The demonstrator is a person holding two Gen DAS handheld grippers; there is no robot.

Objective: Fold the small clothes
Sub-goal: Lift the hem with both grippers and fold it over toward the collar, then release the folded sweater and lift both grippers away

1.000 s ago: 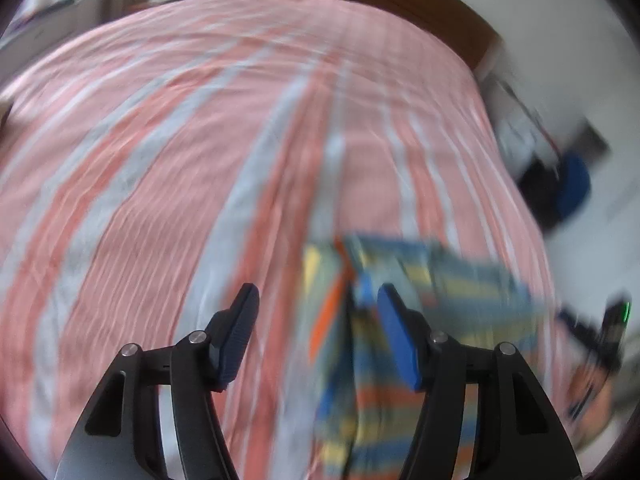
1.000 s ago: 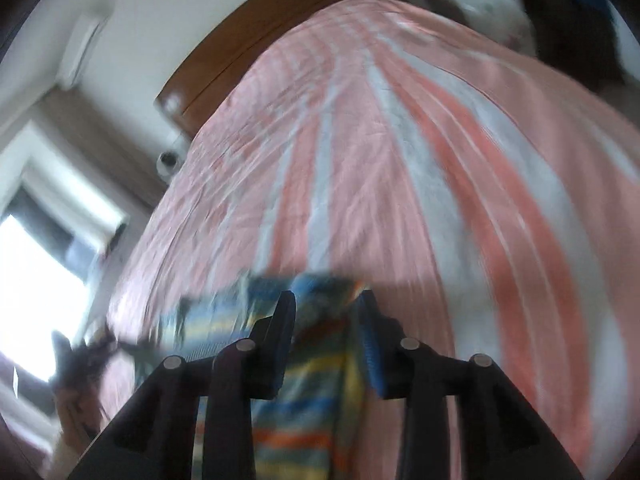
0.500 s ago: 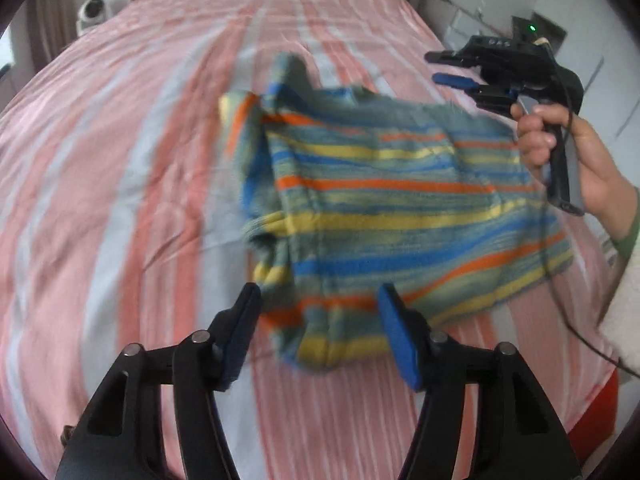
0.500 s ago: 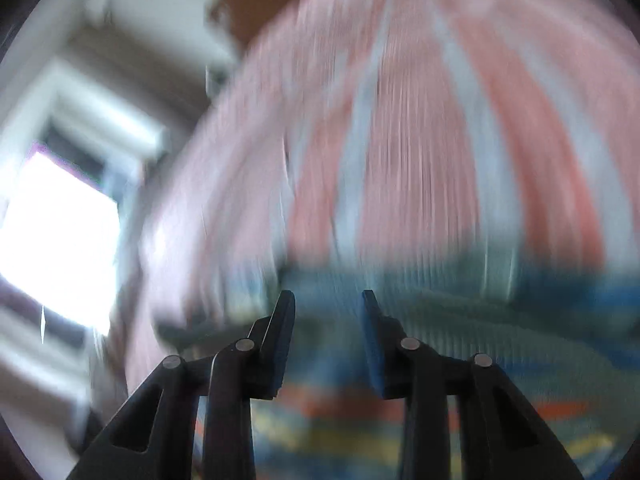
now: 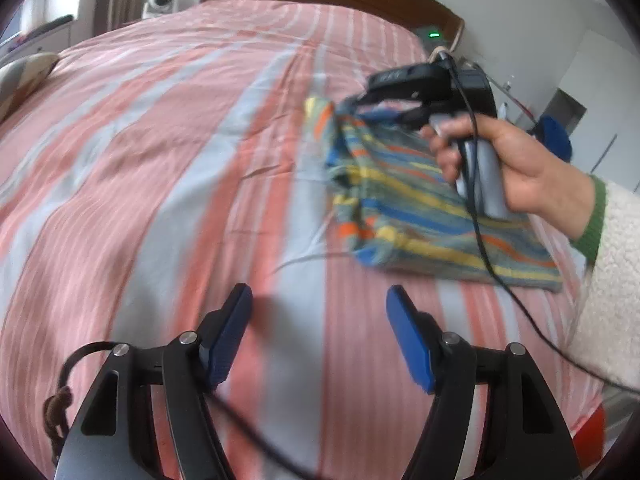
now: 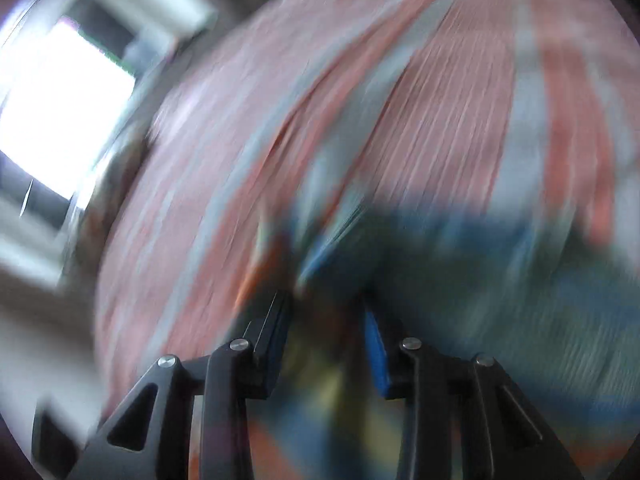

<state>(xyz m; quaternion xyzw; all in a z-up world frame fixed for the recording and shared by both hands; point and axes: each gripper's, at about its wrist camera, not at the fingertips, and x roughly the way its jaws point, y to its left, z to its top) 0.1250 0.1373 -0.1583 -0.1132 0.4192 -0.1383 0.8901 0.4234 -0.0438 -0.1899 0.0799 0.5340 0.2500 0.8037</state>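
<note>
The left gripper (image 5: 319, 312) hangs above bare bedspread (image 5: 168, 152) with its jaws opening and nothing between them, which reads as a hand freed so the other can work. The striped garment (image 5: 404, 216) lies well to the right of it on the bedspread, mostly flat, its far-left corner bunched and lifted. That corner sits in the right gripper (image 5: 352, 110), whose jaws look narrow and seem pinched on the cloth; the right wrist view is too blurred to confirm the pads press, though striped cloth fills the gap there (image 6: 324, 344). The person's hand (image 5: 516, 160) holds it above the garment, probably to drag that edge over for a fold
</note>
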